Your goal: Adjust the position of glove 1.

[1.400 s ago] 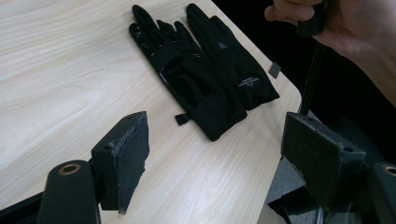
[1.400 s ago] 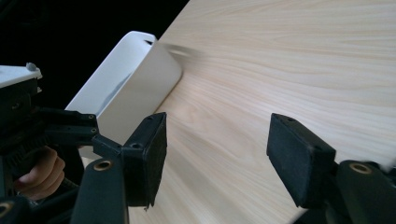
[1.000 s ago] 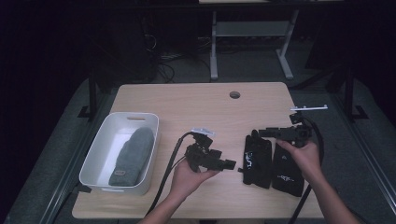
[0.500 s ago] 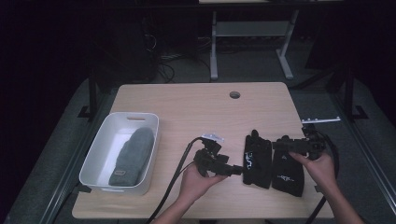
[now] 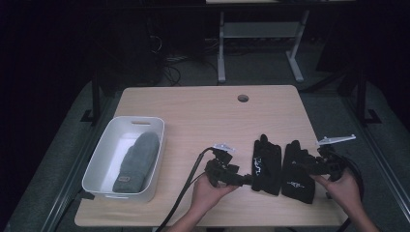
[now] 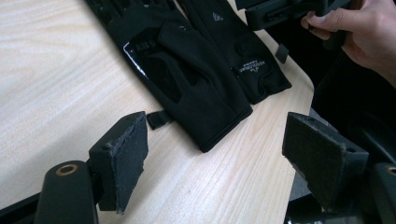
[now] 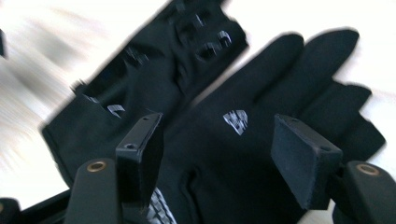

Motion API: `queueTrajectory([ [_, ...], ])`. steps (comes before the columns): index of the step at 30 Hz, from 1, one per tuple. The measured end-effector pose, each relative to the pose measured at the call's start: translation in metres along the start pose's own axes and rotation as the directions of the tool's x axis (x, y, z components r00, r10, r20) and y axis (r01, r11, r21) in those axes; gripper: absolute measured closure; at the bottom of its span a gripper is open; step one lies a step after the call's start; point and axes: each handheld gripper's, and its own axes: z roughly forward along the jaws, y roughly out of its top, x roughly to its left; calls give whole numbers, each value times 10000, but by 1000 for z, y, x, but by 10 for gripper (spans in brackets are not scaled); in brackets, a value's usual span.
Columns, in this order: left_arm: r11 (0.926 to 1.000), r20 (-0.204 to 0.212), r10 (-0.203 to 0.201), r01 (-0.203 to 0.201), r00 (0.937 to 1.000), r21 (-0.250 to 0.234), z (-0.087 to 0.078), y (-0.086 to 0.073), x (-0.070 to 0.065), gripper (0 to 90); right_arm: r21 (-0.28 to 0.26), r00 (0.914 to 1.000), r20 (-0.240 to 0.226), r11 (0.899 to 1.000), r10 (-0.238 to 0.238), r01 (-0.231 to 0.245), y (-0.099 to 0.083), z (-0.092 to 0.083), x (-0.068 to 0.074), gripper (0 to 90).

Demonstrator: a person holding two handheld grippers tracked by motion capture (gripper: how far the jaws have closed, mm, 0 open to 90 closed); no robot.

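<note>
Two black gloves lie flat, side by side, near the front right of the table point(image 5: 193, 111): the left glove point(image 5: 266, 164) and the right glove point(image 5: 297, 171), their edges touching or nearly so. Its jaws spread wide and holding nothing, the left gripper point(image 5: 241, 180) sits just beside the left glove's cuff, low over the wood. Jaws also wide and empty, the right gripper point(image 5: 309, 166) hovers over the right glove, where a small white logo point(image 7: 236, 121) shows between them. Well apart, at the left edge, a white bin point(image 5: 104, 159) holds a grey mitten point(image 5: 138, 162).
</note>
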Motion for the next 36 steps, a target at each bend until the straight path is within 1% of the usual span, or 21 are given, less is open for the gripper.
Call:
queueTrajectory([
  [1, 10000, -53, 61, -61, 10000, 9, 0, -1, 0, 222, 142, 9998, 166, 9999, -89, 86, -2, 1, 0, 342],
  [2, 10000, -53, 61, -61, 10000, 9, 0, -1, 0, 222, 142, 9998, 166, 9999, -89, 86, -2, 1, 0, 342],
  [3, 10000, -37, 15, -15, 10000, -4, 0, -2, 1, 223, 209, 9979, 485, 9989, -434, 424, -6, 2, -1, 337],
  [5, 10000, -55, 28, -28, 10000, 39, 0, -2, 1, 222, 305, 9958, 694, 9978, -600, 580, -10, 4, -1, 335],
  [7, 10000, -62, -30, 31, 10000, 43, 0, -3, 3, 222, 399, 9906, 1036, 9955, -896, 858, -13, 6, 0, 336],
  [9, 10000, -88, -17, 18, 10000, 52, 0, -3, 3, 222, 458, 9889, 1130, 9948, -959, 913, -14, 7, 1, 336],
  [10, 10000, -95, -18, 19, 10000, 51, 0, -3, 3, 222, 594, 9857, 1272, 9928, -1107, 1039, -15, 9, 3, 337],
  [11, 10000, -73, -57, 58, 10000, 36, 0, -3, 2, 222, 824, 9766, 1480, 9860, -1558, 1448, -16, 13, 5, 340],
  [13, 10000, -85, -33, 33, 10000, 45, -1, -3, 3, 222, 1001, 9690, 1641, 9804, -1845, 1697, -18, 17, 7, 356],
  [14, 10000, -105, -33, 34, 9999, 50, -1, -3, 3, 222, 986, 9655, 1660, 9775, -2008, 1864, -18, 17, 8, 379],
  [15, 10000, -108, -24, 25, 9999, 54, -1, -3, 3, 222, 1034, 9684, 1630, 9794, -1889, 1736, -18, 17, 9, 393],
  [16, 10000, -108, -24, 25, 9999, 54, -1, -3, 3, 223, 1034, 9684, 1630, 9794, -1889, 1736, -18, 17, 9, 393],
  [18, 10000, -108, 12, -11, 9999, 82, -2, -4, 3, 222, 1014, 9707, 1610, 9813, -1785, 1636, -19, 18, 9, 429],
  [19, 10000, -95, -1, 2, 10000, 67, -3, -5, 3, 223, 948, 9713, 1510, 9807, -1840, 1711, -20, 17, 10, 490],
  [23, 10000, -70, -50, 50, 10000, 3, -6, -6, 4, 224, 908, 9762, 1259, 9820, -1766, 1659, -21, 17, 12, 641],
  [24, 10000, -70, -50, 50, 10000, 3, -6, -6, 4, 225, 908, 9762, 1259, 9820, -1766, 1659, -21, 17, 12, 641],
  [26, 10000, -123, -70, 70, 9999, 35, -7, -8, 5, 226, 955, 9770, 1137, 9808, -1804, 1699, -20, 17, 13, 700],
  [27, 10000, -100, -80, 80, 9999, 7, -7, -8, 5, 226, 1062, 9801, 1076, 9821, -1666, 1553, -19, 17, 14, 717],
  [28, 10000, -126, -89, 89, 9999, 3, -8, -9, 6, 226, 1155, 9797, 1046, 9805, -1710, 1589, -17, 17, 14, 738],
  [33, 9999, -135, -103, 102, 9999, -60, -12, -8, 8, 226, 1090, 9819, 1051, 9833, -1573, 1459, -17, 15, 14, 757],
  [36, 9999, -126, -55, 54, 9999, -108, -15, -8, 7, 226, 944, 9857, 998, 9875, -1356, 1262, -18, 8, 13, 760],
])
